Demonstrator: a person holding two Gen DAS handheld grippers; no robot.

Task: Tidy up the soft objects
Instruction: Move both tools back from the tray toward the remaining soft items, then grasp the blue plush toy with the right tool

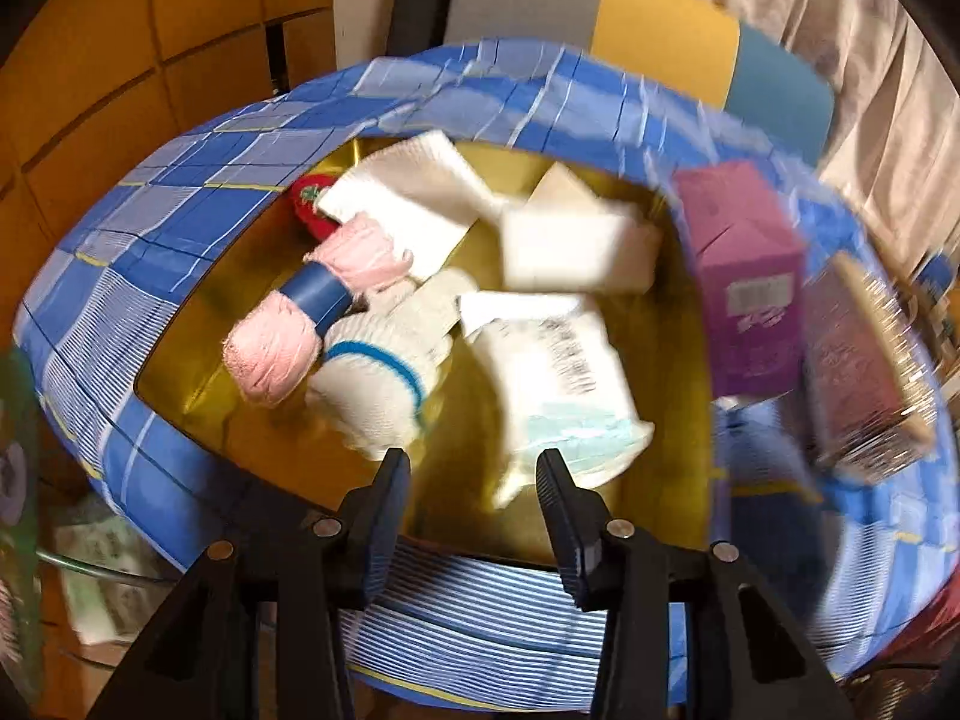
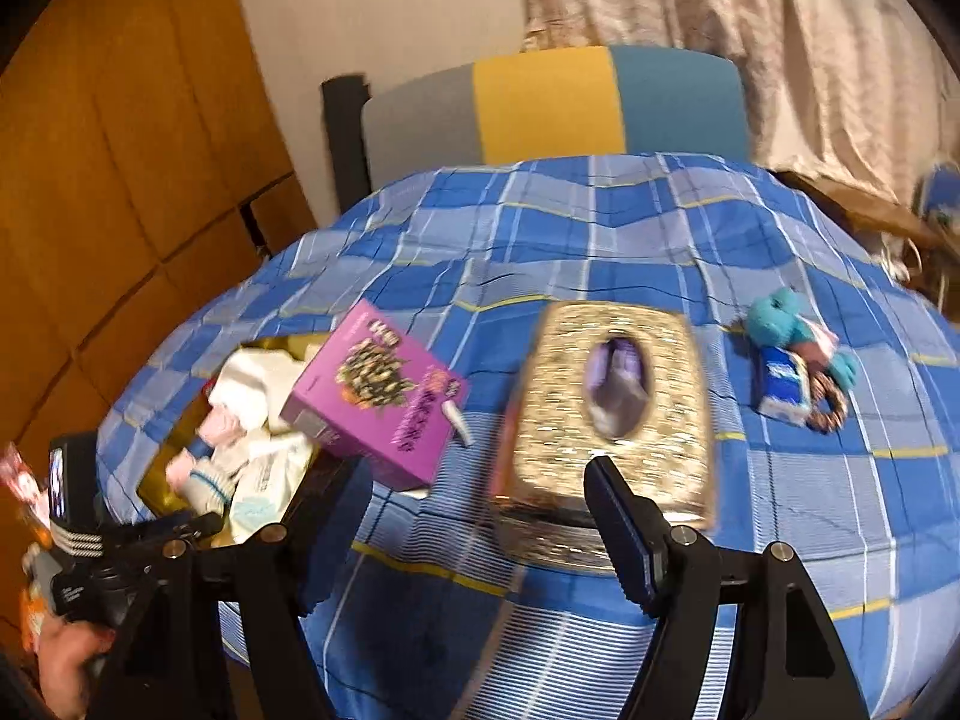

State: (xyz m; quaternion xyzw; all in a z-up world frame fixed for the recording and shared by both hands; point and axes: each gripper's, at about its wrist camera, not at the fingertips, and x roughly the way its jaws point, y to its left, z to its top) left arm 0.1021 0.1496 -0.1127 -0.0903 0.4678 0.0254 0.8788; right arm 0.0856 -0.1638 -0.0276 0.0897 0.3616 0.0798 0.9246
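**Item count, both wrist views**

Gold-lined box [image 1: 690, 420]: one, holding the soft goods.
Inside it, from the left wrist view:
- pink yarn skein [image 1: 288, 324] with blue band: one, at 9 o'clock.
- white knit glove [image 1: 384, 384] with blue cuff stripe: one, centre.
- red item [image 1: 309, 204]: one, at 11 o'clock, mostly hidden.
- white folded cloths or packets [image 1: 408, 204]: probably four; blur prevents a firm count.

On the blue checked cloth [image 2: 600, 228], right wrist view:
- purple carton [image 2: 372, 402]: one.
- gold tissue box [image 2: 612, 408]: one.
- teal plush toy [image 2: 780, 318]: one, at 3 o'clock.
- small blue-and-white pack [image 2: 783, 387]: one.
- brown ring [image 2: 831, 405]: one.
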